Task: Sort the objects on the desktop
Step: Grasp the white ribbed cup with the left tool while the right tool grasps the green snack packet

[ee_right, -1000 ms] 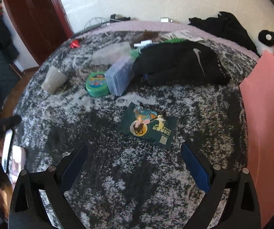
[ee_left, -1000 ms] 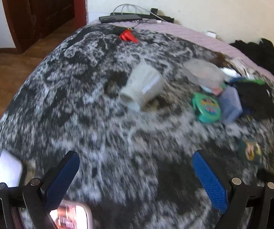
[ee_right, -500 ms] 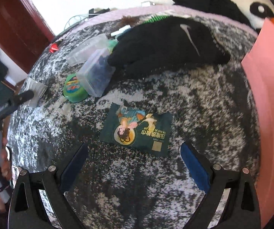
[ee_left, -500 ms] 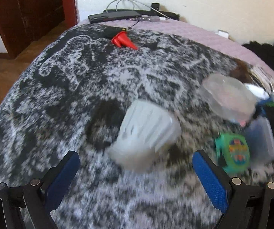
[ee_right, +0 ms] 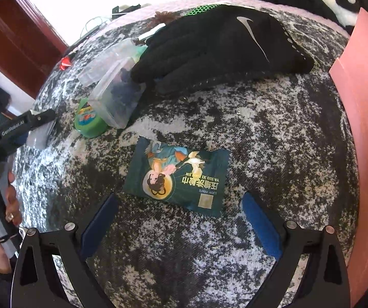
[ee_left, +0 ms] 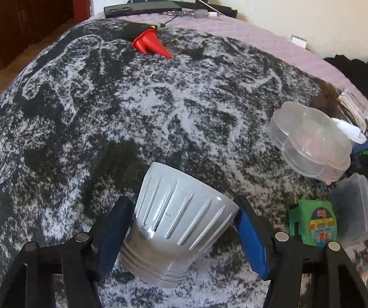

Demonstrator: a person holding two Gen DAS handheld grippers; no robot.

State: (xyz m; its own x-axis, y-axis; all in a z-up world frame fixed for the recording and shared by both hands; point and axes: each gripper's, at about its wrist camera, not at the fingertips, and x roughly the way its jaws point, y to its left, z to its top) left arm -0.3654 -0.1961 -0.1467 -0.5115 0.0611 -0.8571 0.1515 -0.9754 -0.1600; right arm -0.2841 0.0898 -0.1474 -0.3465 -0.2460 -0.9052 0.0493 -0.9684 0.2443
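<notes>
A grey ribbed cup (ee_left: 176, 223) lies on its side on the black-and-white cloth. My left gripper (ee_left: 184, 233) is around it, both blue pads against its sides, so it is shut on the cup. The cup also shows at the left of the right wrist view (ee_right: 39, 134), with the left gripper over it. My right gripper (ee_right: 180, 231) is open and empty, just short of a dark green sachet (ee_right: 177, 177) lying flat on the cloth.
A green round tin (ee_left: 312, 222), a clear box (ee_left: 354, 208) and a clear flower-shaped case (ee_left: 309, 141) lie to the right of the cup. A red cone (ee_left: 149, 45) lies far back. A black glove (ee_right: 222, 46) and a pink sheet (ee_right: 363, 128) are on the right.
My left gripper moved forward to the grey cup and closed on its sides. My right gripper moved closer to the green sachet, still open.
</notes>
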